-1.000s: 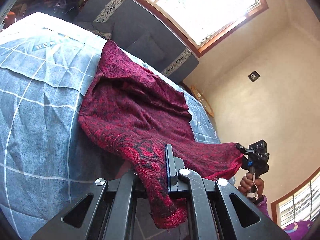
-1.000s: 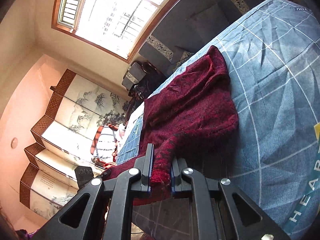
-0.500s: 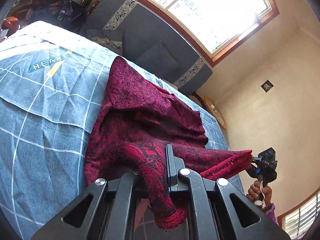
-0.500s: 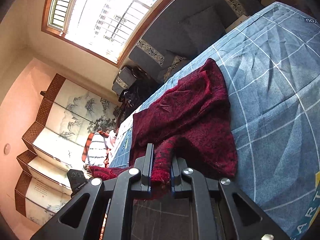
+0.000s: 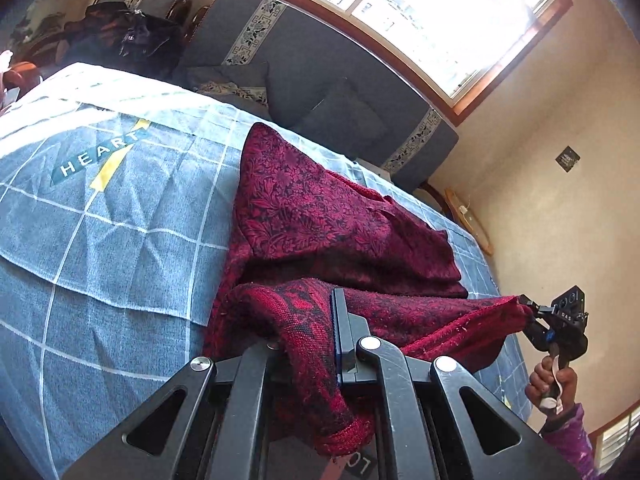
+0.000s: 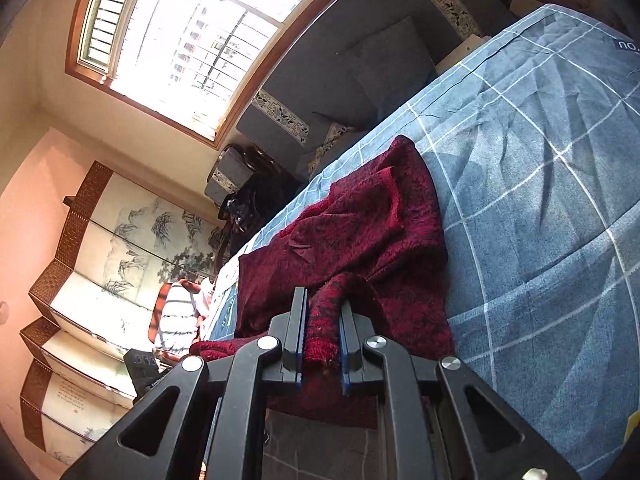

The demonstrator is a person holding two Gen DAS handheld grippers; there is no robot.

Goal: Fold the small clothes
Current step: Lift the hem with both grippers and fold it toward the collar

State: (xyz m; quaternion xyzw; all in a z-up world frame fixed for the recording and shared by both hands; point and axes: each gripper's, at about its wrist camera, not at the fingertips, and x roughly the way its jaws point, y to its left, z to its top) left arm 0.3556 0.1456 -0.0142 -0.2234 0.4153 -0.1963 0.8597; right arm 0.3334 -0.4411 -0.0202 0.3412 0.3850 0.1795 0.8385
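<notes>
Sunlit through a wide window (image 6: 180, 36), the room gives us a blue checked bedsheet (image 5: 100, 240) to work on, with a grey sofa (image 5: 320, 80) just behind it; we read this as the middle of a fold, the near hem lifted toward the far half of the red sweater (image 5: 320, 216); our left gripper (image 5: 316, 344) is clamped on one corner, our right gripper (image 6: 322, 340) pinches the other; next we should lay the hem down evenly and let go; nothing on the sheet blocks us, though slack cloth may bunch underneath.
</notes>
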